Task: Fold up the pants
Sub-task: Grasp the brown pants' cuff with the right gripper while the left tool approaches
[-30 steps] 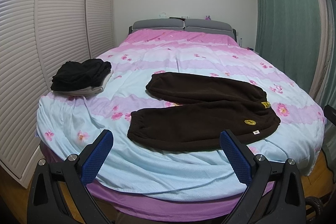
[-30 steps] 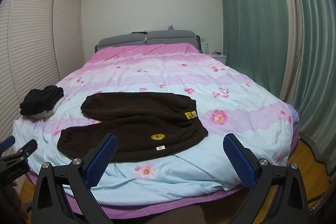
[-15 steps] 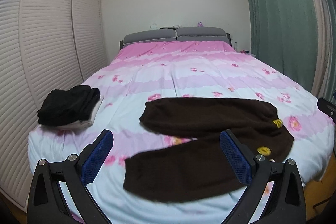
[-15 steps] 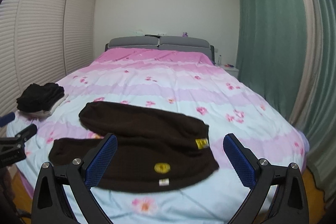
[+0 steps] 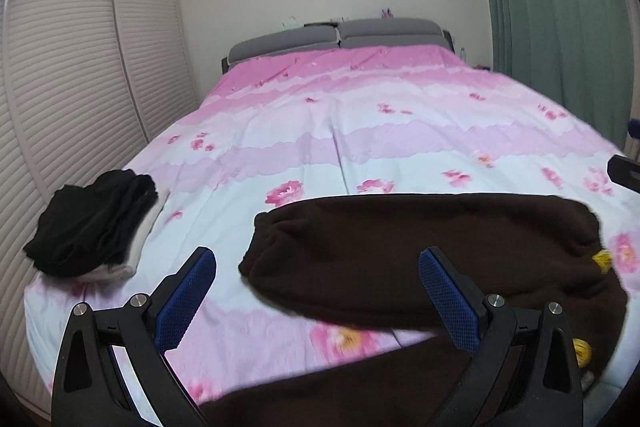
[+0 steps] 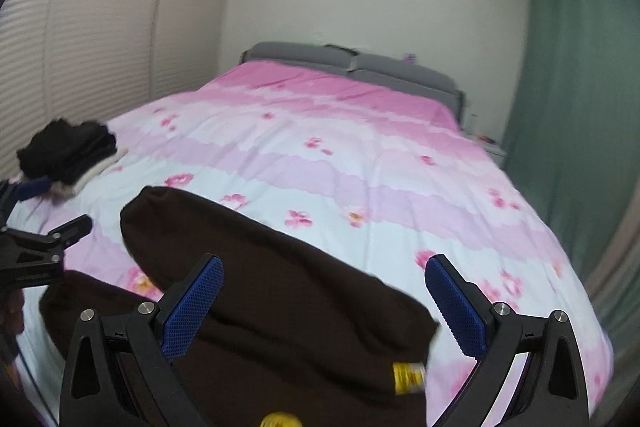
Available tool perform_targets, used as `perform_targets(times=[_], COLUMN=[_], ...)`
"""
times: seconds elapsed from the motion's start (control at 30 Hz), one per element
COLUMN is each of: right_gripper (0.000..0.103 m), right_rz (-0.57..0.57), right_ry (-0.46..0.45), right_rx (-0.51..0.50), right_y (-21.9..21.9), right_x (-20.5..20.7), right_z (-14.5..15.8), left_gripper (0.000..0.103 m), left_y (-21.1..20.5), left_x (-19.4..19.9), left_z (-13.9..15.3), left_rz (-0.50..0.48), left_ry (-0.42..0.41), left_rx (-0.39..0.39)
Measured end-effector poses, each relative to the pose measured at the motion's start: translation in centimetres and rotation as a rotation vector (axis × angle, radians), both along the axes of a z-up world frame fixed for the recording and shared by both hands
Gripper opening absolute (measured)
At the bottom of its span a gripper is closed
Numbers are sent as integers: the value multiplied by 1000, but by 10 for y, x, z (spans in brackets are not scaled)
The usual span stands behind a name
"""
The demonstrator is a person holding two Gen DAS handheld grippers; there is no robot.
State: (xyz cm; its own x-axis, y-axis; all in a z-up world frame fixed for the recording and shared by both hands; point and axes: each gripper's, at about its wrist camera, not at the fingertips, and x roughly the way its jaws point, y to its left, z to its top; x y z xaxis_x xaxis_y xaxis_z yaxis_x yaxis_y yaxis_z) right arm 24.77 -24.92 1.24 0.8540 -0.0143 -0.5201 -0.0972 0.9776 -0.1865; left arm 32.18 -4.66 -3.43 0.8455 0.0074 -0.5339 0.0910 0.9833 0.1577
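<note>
I am at the very start of the fold: the brown fleece pants (image 5: pixel 420 251) lie spread flat and unfolded at the foot of the bed (image 5: pixel 360 131), legs running toward nine o'clock and the waistband toward three o'clock, with a yellow patch (image 6: pixel 408 373) near the waist end. Neither of my claws has taken cloth yet, so I judge this to be the approach before the first grab.

My left gripper (image 5: pixel 316 301) hangs above the leg end with its jaws spread wide, nothing between the blue pads (image 5: pixel 186 303), touching nothing that I can see. My right gripper (image 6: pixel 324 307) is likewise released and wide, hovering over the waist part of the pants with empty jaws; whether its lower frame brushes the fleece I cannot tell, as the view is blurred there.

The next move, as I judge it, calls for lowering each claw to an edge of the far leg, the cuff at nine o'clock and the waist at three o'clock, pinching a single leg's thickness, and bringing that leg over onto the near one. The fleece looks thick and soft, so a shallow bite may slip.

A stack of folded dark clothes (image 5: pixel 92 223) sits at ten o'clock, well apart from the pants.
</note>
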Motion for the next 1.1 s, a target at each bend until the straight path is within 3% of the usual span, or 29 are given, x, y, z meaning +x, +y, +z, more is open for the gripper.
perform_targets(times=[0.13, 0.27, 0.53, 0.77, 0.87, 0.93, 0.97, 1.03, 1.1], right_gripper=[102, 102, 100, 70, 64, 37, 17, 15, 13], right_rz=[85, 200, 449, 654, 696, 716, 722, 716, 727], right_ry=[78, 181, 275, 443, 523, 585, 614, 647, 603], right_rx=[-9, 53, 40, 3, -31, 0, 35, 95, 77], right_y=[4, 22, 99, 151, 164, 165, 162, 158, 158], right_x=[61, 123, 213, 266, 284, 294, 297, 298, 285], right_z=[-22, -45, -93, -136, -153, -161, -163, -162, -152], left_gripper=[103, 103, 98, 97, 97, 97, 97, 97, 97], left_y=[18, 37, 84, 101, 104, 107, 109, 112, 113], left_x=[51, 83, 135, 154, 154, 151, 149, 140, 129], left_z=[-18, -30, -61, -83, -83, -81, -78, -70, -59], left_rz=[9, 26, -5, -67, -71, -67, -63, -59, -52], left_ry=[51, 46, 119, 169, 170, 175, 179, 181, 167], left_rx=[-10, 22, 23, 9, -6, -12, -16, -24, -18])
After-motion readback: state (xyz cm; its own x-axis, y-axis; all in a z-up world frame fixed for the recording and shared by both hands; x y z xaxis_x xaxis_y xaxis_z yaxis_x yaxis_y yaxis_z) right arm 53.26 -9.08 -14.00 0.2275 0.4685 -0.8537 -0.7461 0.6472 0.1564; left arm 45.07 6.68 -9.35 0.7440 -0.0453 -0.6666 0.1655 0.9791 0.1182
